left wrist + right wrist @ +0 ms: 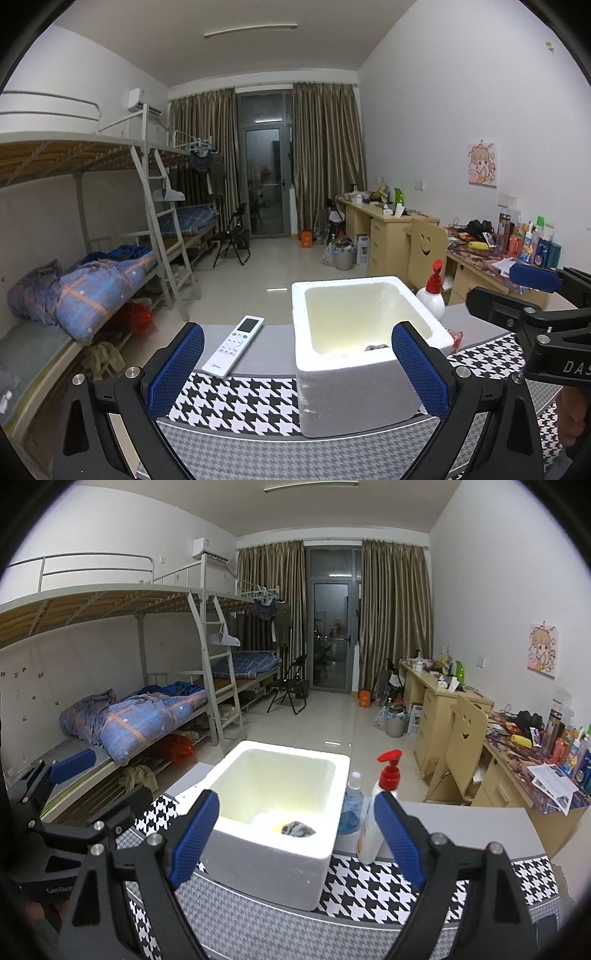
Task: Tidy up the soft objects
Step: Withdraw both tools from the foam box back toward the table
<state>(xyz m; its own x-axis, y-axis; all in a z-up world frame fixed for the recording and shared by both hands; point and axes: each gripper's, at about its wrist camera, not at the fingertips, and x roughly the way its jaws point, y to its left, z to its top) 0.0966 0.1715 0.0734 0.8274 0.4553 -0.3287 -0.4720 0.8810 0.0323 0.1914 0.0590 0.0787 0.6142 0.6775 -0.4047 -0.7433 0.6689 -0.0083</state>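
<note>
The right claw (295, 834) stands wide open with nothing between its blue pads; it hangs just in front of the white foam box (273, 853). The left claw (297, 365) is likewise spread wide and empty, its pads framing the near wall of the same box from the other side. In the left wrist view the right claw shows to the right of the box, raised above the desk.

Inside the box, against its near wall, lies a small grey crumpled cloth (298, 829), with something yellowish beside it that is too blurred to make out.

The box sits on a desk (369, 882) covered with a black-and-white houndstooth cloth. Left of the box lies a white remote control (233, 346). Right of the box stands a white pump bottle (377, 812) with a red top, and between it and the box a clear bottle of blue liquid (351, 805).

Beyond the box are bunk beds (140, 716) and a tiled floor.
</note>
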